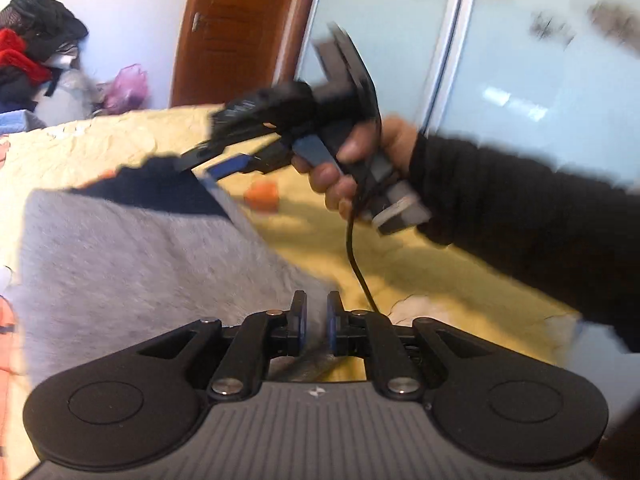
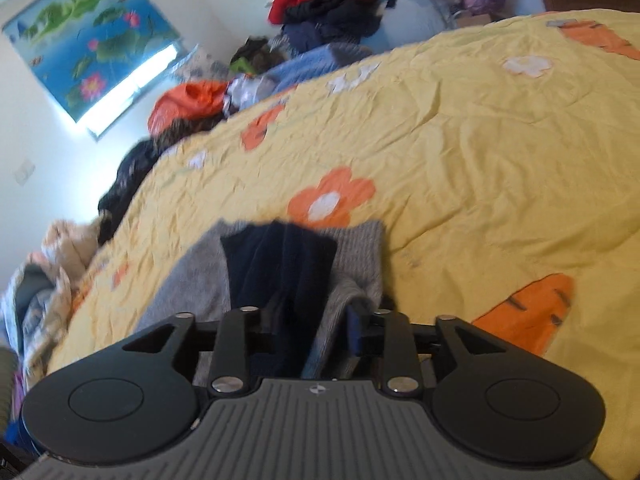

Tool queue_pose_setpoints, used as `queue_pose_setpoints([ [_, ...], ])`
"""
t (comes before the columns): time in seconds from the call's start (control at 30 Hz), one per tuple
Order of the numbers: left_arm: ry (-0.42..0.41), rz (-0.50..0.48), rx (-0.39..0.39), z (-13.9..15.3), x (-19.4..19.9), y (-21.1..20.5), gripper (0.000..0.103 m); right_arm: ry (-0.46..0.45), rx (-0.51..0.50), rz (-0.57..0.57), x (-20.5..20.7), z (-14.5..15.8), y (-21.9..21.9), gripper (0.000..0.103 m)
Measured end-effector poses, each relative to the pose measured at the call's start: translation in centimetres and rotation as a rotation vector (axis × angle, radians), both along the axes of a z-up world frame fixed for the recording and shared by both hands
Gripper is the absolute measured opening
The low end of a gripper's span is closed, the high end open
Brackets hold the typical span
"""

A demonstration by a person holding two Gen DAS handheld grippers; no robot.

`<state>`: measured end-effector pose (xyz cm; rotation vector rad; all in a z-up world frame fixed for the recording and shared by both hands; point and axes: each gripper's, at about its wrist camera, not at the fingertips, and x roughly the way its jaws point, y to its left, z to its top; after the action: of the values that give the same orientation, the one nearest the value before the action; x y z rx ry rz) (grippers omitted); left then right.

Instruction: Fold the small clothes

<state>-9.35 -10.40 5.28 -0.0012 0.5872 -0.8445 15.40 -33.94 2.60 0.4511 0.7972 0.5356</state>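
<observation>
Left gripper (image 1: 317,322): fingers nearly closed, a narrow gap, gray cloth edge between them; grip uncertain. Right gripper (image 2: 308,332): fingers partly open, cloth lying between, pads not pressing. Gray garment (image 2: 188,280) with navy part (image 2: 280,264) lies on the yellow bedspread (image 2: 480,160), directly ahead of both.

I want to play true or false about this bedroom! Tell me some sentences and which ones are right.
1. The bedspread is yellow with orange flowers. True.
2. The grey garment is on the floor. False: it is on the bedspread.
3. A lotus picture is on the wall. True.
4. The sleeve is white. False: it is black.
</observation>
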Motion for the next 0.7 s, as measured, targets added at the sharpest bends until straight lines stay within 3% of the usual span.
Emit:
queue_pose_setpoints([
  [0.07, -0.028, 0.044, -0.023, 1.1, 0.0, 2.6, 0.026, -0.044, 0.037, -0.026, -0.4, 1.1, -0.8, 0.049],
  [0.13, -0.087, 0.152, -0.006, 1.8, 0.3, 4.6, 0.073, -0.063, 0.047, 0.002, -0.4, 1.8, -0.4, 0.050],
  [0.17, -0.123, 0.206, 0.003, 1.6, 0.4, 5.3, 0.080, -0.065, 0.033, 0.019, -0.3, 1.9, 0.0, 0.050],
  [0.23, -0.143, 0.265, 0.046, 1.1, 1.2, 5.7, 0.082, -0.052, -0.003, 0.047, 0.3, 1.7, 1.2, 0.050],
  [0.33, -0.102, 0.273, 0.119, -1.0, 2.6, 5.1, 0.082, -0.003, -0.048, 0.044, 1.6, 0.3, 2.6, 0.050],
  [0.4, -0.104, 0.260, 0.162, -1.9, 2.5, 4.0, 0.082, 0.014, -0.056, 0.059, 1.6, -0.3, 3.2, 0.023],
  [0.43, -0.123, 0.247, 0.168, -2.1, 2.1, 3.4, 0.082, 0.006, -0.072, 0.057, 1.5, -0.2, 3.4, 0.018],
  [0.53, -0.058, 0.161, 0.165, -3.2, 2.4, 2.3, 0.082, -0.032, -0.127, 0.022, 1.1, 0.1, 2.4, 0.016],
  [0.63, -0.115, 0.161, 0.211, -4.4, 2.5, 1.2, 0.083, 0.030, -0.092, -0.003, 1.5, -1.7, 1.0, 0.016],
  [0.7, -0.098, 0.146, 0.160, -3.4, 2.5, 1.9, 0.083, 0.020, -0.082, 0.001, 0.6, -1.4, 1.4, 0.023],
])
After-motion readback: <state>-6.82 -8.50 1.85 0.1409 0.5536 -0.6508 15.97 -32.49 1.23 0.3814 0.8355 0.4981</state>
